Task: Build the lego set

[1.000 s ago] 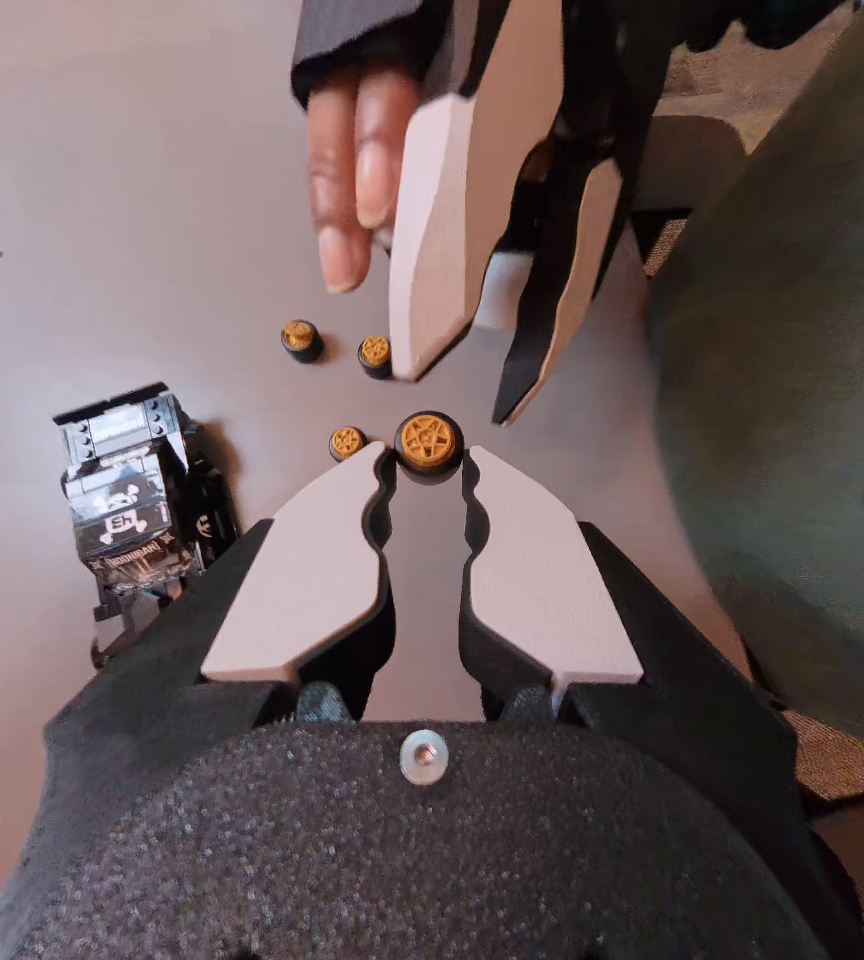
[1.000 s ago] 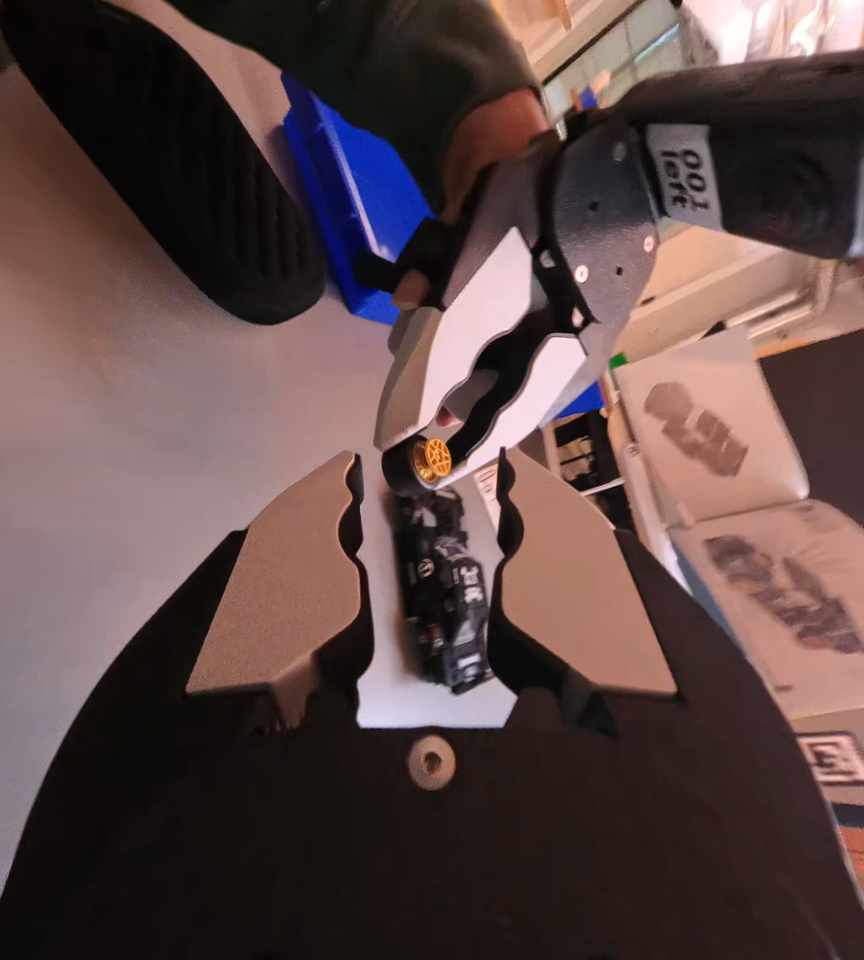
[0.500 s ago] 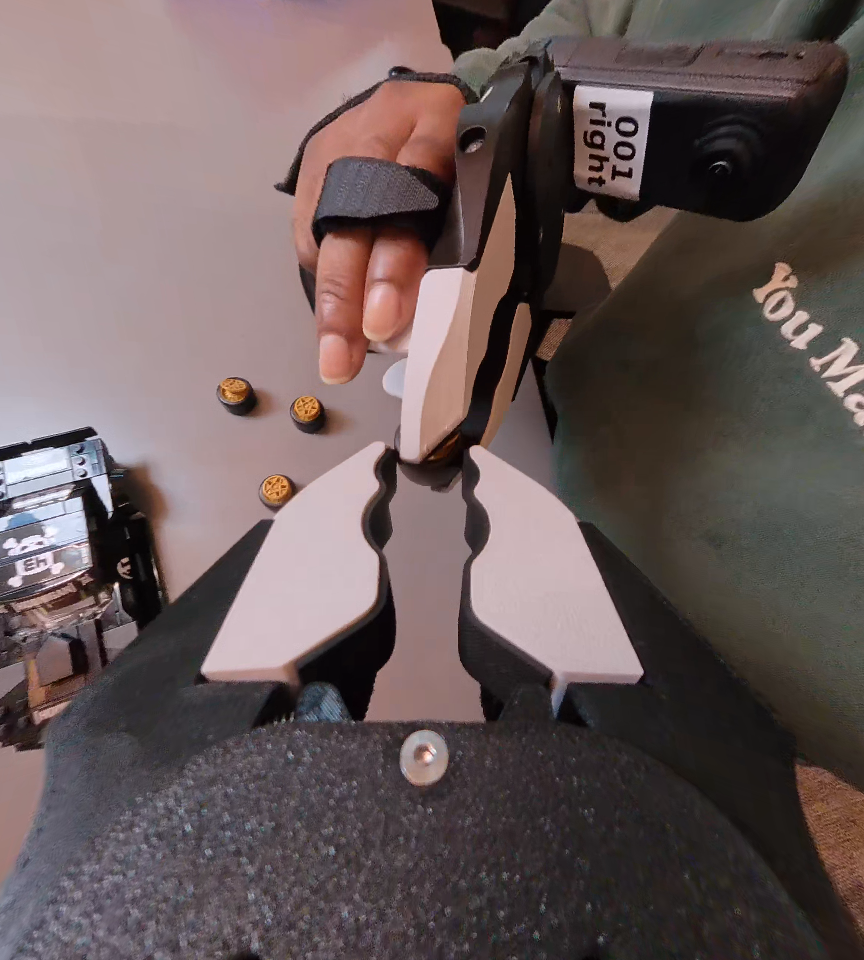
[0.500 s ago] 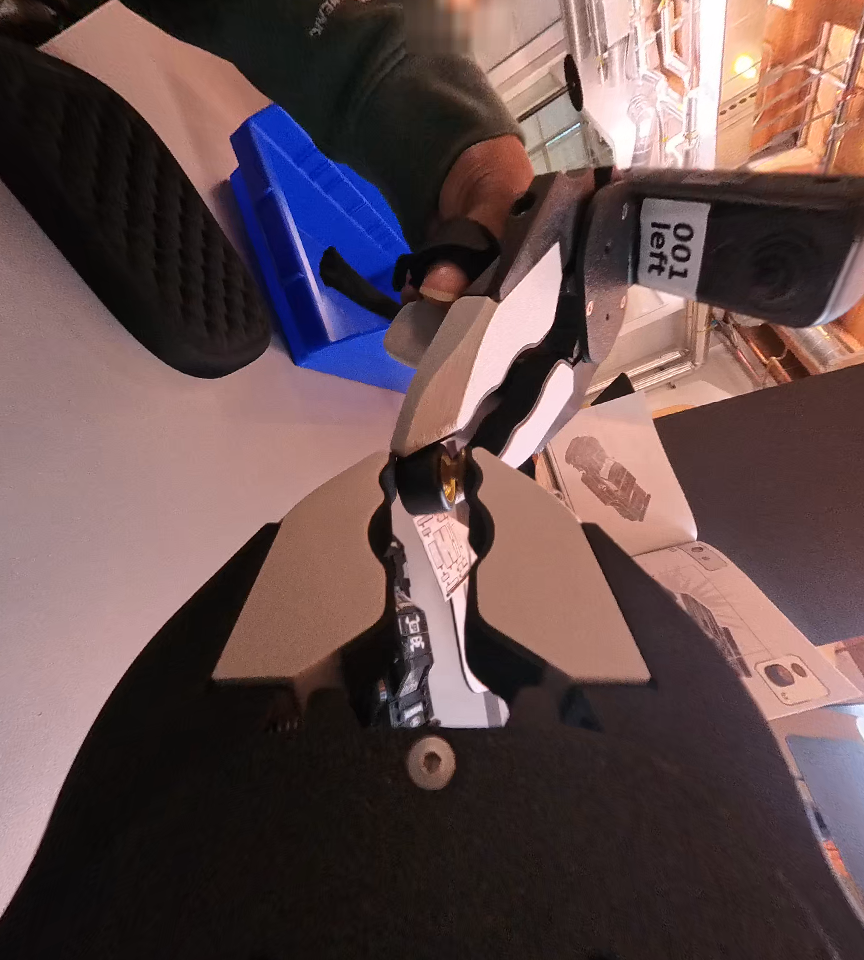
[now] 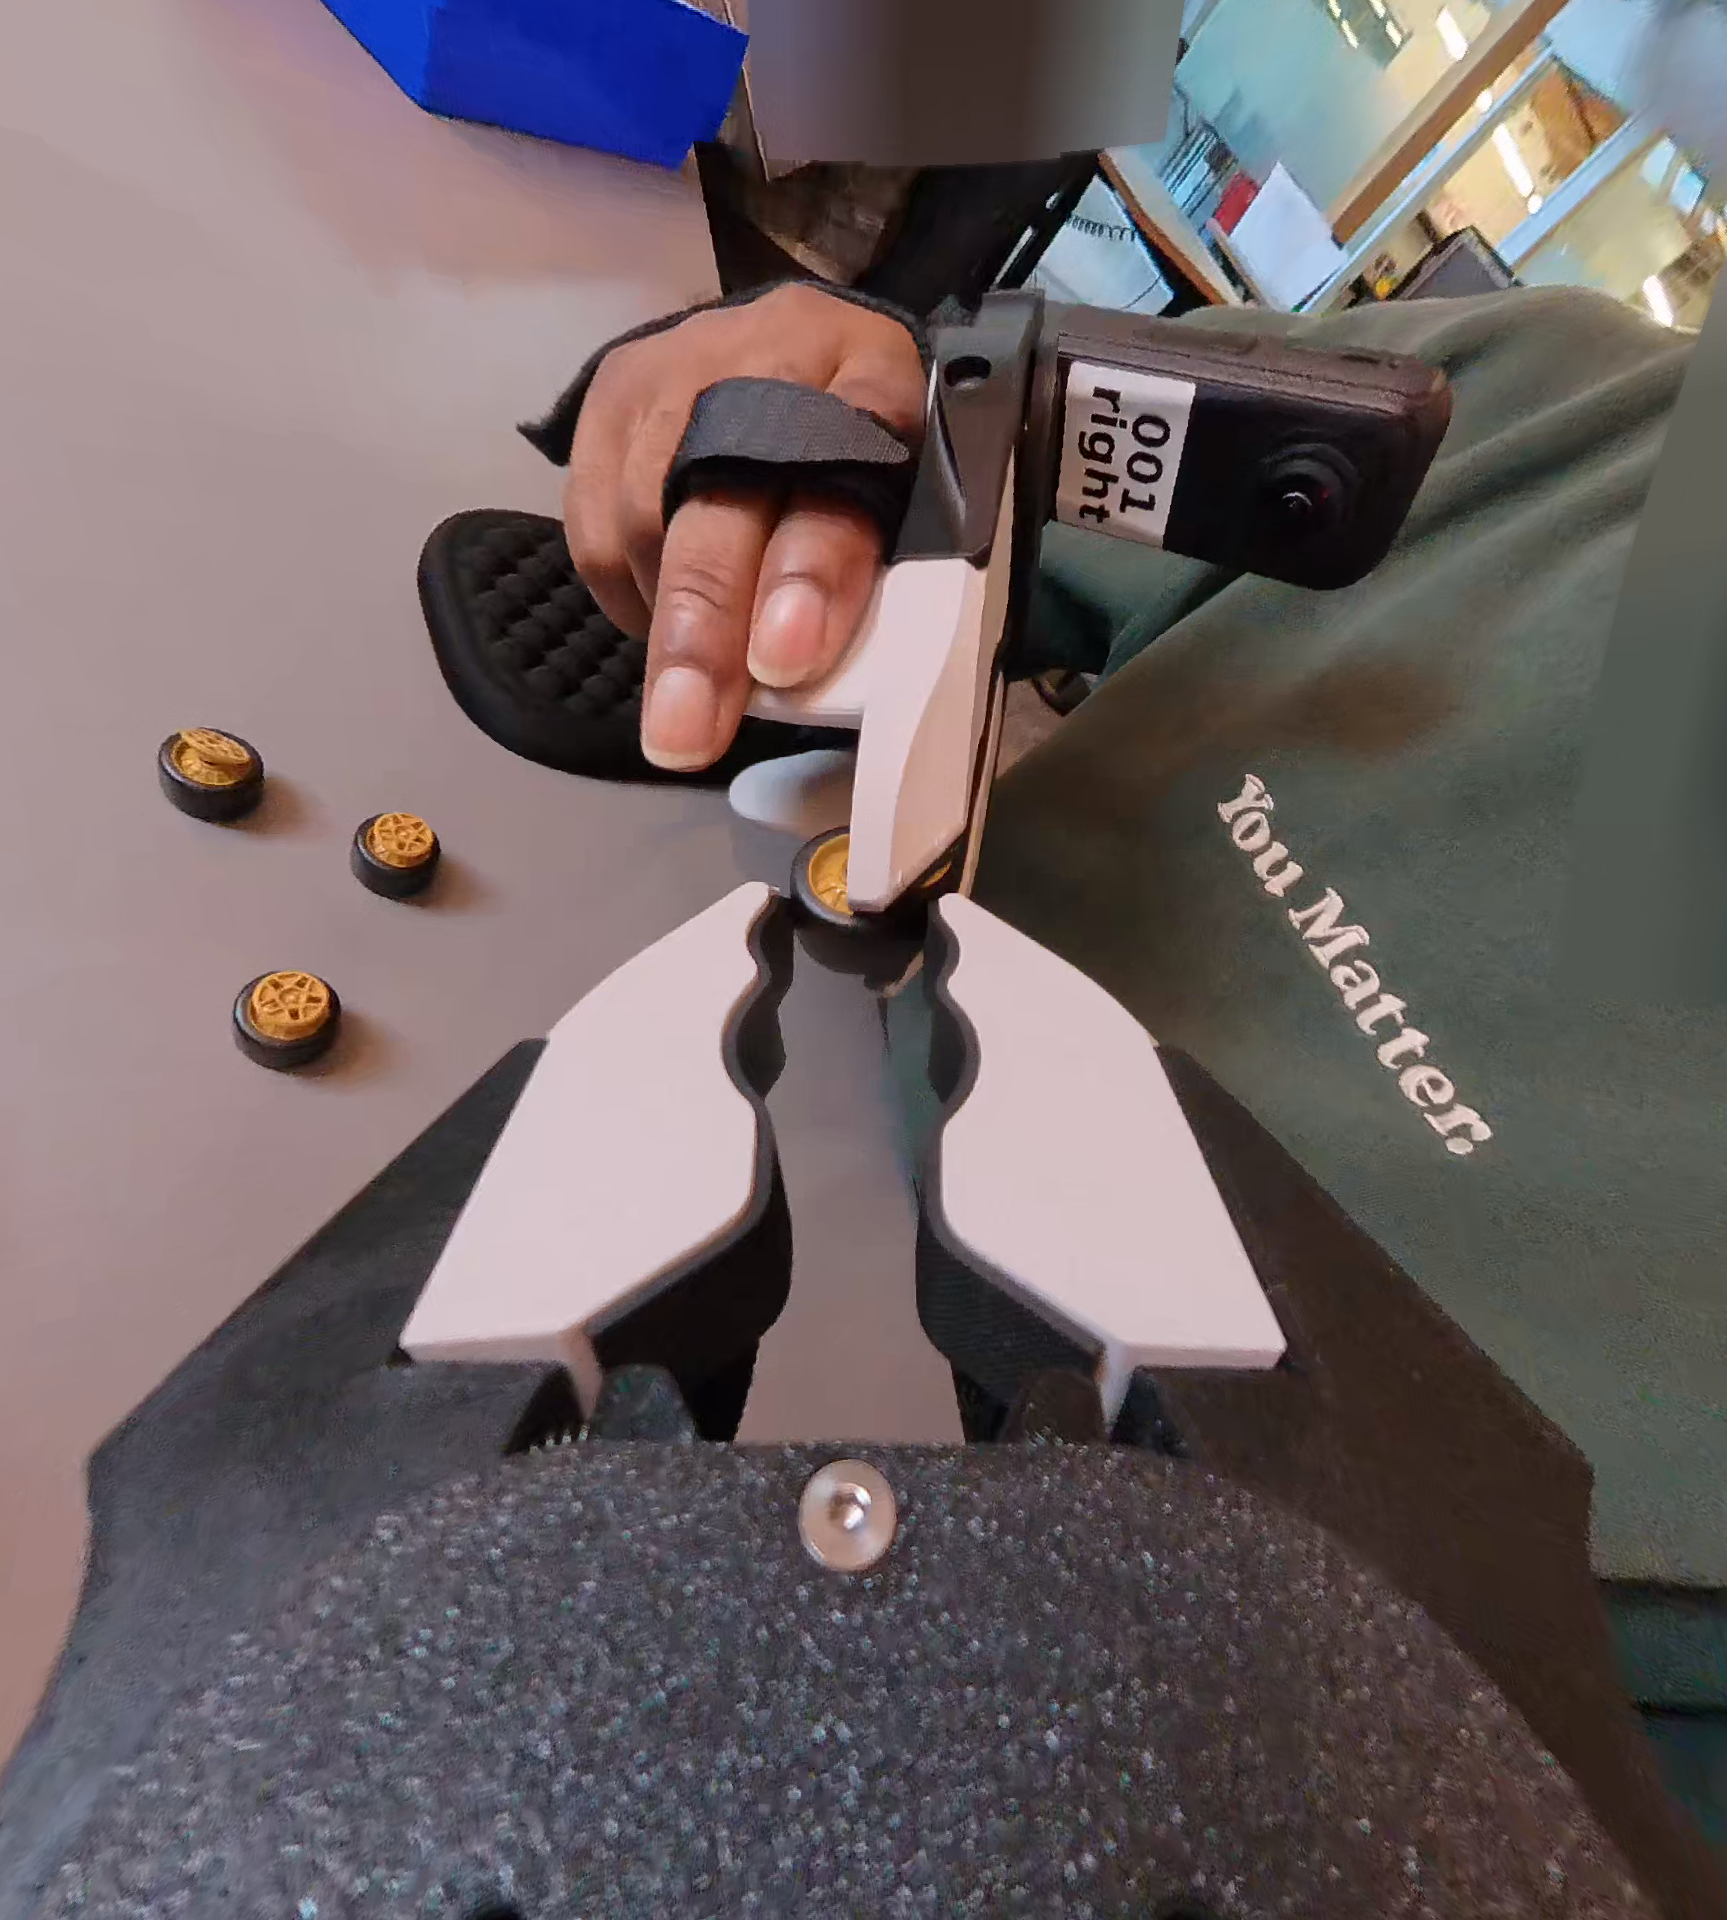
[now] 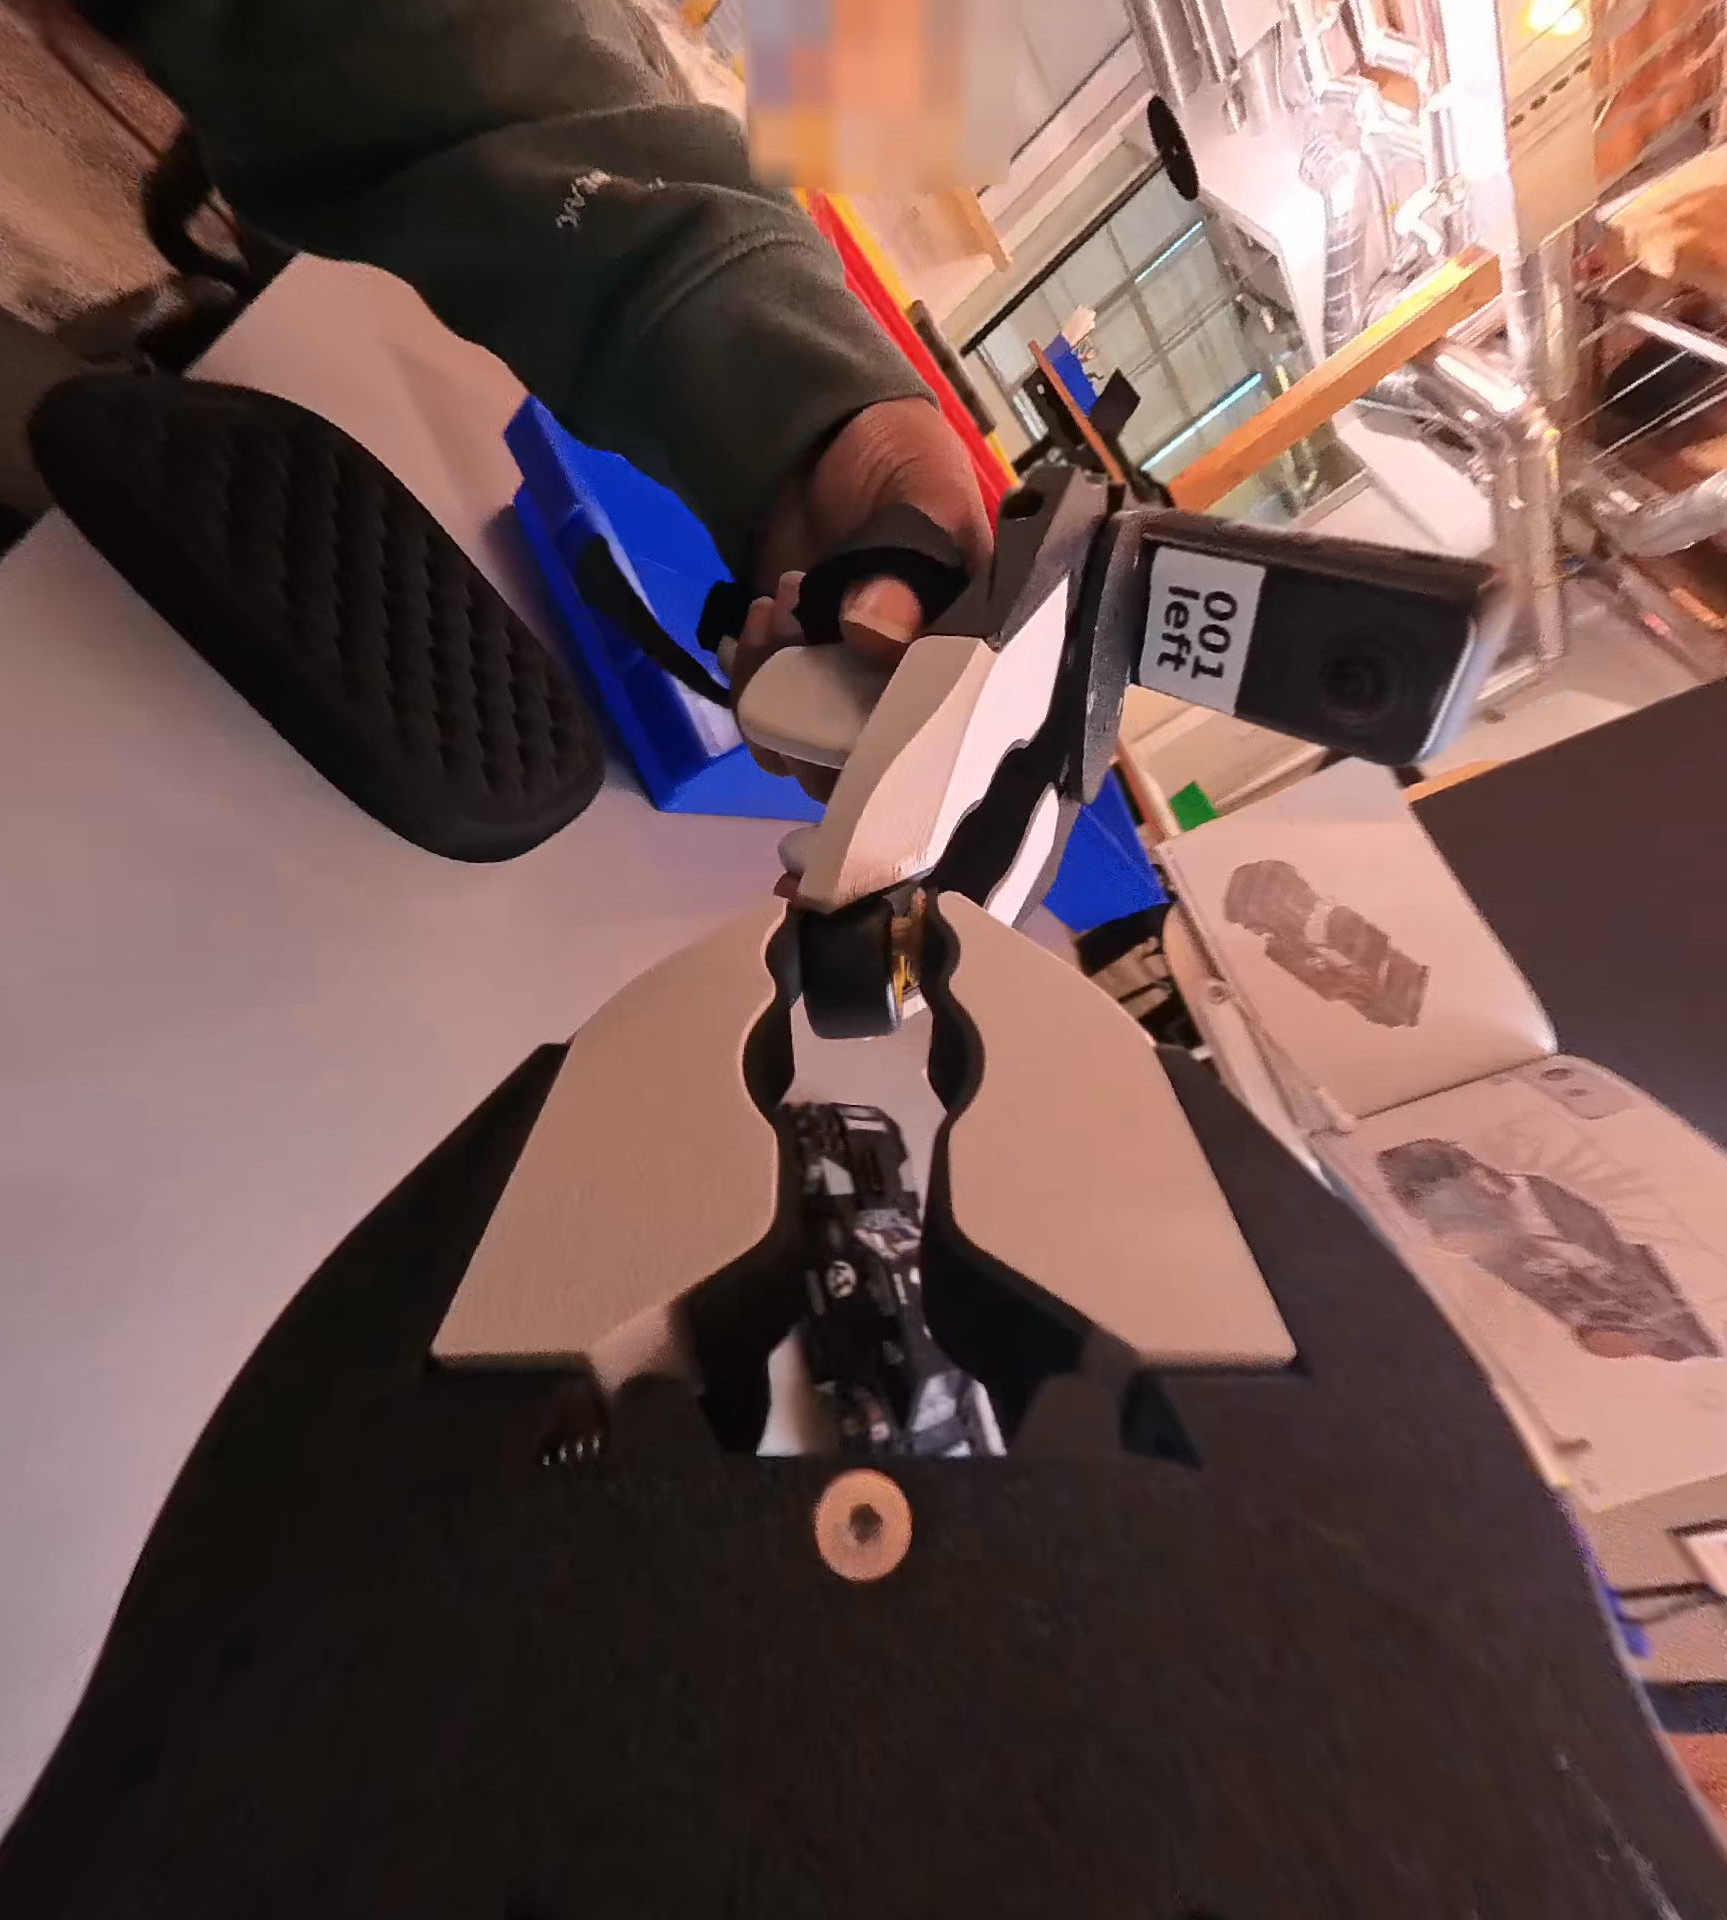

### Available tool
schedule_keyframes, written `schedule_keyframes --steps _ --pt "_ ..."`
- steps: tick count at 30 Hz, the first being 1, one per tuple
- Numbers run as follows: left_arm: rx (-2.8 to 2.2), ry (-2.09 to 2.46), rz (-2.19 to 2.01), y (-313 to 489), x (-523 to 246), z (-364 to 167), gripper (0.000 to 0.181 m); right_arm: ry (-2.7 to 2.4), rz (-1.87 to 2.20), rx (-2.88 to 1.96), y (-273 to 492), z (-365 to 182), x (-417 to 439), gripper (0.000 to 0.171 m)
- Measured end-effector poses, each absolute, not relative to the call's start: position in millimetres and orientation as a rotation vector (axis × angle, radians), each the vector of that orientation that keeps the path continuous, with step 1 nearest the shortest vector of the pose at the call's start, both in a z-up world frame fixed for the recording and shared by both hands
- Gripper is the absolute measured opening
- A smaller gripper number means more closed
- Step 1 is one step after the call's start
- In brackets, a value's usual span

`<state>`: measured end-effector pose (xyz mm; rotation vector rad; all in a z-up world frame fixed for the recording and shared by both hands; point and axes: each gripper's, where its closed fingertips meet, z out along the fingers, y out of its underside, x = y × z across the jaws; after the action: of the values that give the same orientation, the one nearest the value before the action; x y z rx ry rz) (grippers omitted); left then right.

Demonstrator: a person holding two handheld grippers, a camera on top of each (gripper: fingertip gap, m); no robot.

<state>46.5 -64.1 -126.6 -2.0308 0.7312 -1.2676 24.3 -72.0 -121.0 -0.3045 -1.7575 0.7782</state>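
Note:
A black wheel with a gold hub [image 5: 823, 914] sits between the tips of my left gripper [image 5: 854, 906], which is shut on it. My right gripper [image 5: 906, 878] comes down from above, edge-on, with its tips closed on the same wheel. In the right wrist view the wheel [image 6: 843, 977] shows tread-on between my right gripper's tips [image 6: 864, 928], with the left gripper [image 6: 885, 883] pinching it from above. The black lego car [image 6: 864, 1247] lies on the table below, seen between the right fingers. Three loose gold-hub wheels [image 5: 395, 854] lie on the table to the left.
A black mesh pad [image 5: 526, 665] and a blue bin [image 5: 568, 62] lie beyond the grippers. An open instruction booklet [image 6: 1358, 987] lies to the right of the car. The person's green sweatshirt [image 5: 1358, 935] fills the right side. Less than 4 cm separates the two grippers' tips. The black lego car [image 6: 864, 1247] is about 20 cm from both grippers' fingertips.
The right gripper came down open over the wheel in the left gripper and closed on it. Both grippers then tilted up together, and the car left the left wrist view.

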Motion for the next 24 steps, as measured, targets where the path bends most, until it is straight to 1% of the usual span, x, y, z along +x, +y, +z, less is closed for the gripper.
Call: schedule_keyframes --steps 5,8,12,14,24 --pt "-1.974 0.582 -1.419 -62 44 -124 0.024 -1.765 0.961 -0.449 -69 -118 21 0.022" --pt "-1.935 0.531 -1.489 -63 43 -121 0.025 -1.773 1.004 -0.47 -69 -117 21 0.023" --pt "-1.941 0.533 -1.495 -65 43 -127 0.025 -1.808 0.986 -0.471 -70 -123 21 0.024" --pt "-1.94 0.537 -1.509 -68 45 -129 0.025 -1.835 0.957 -0.466 -70 -126 21 0.031" --pt "-1.881 0.534 -1.557 -71 49 -125 0.025 -1.893 0.912 -0.403 -76 -130 23 0.031"
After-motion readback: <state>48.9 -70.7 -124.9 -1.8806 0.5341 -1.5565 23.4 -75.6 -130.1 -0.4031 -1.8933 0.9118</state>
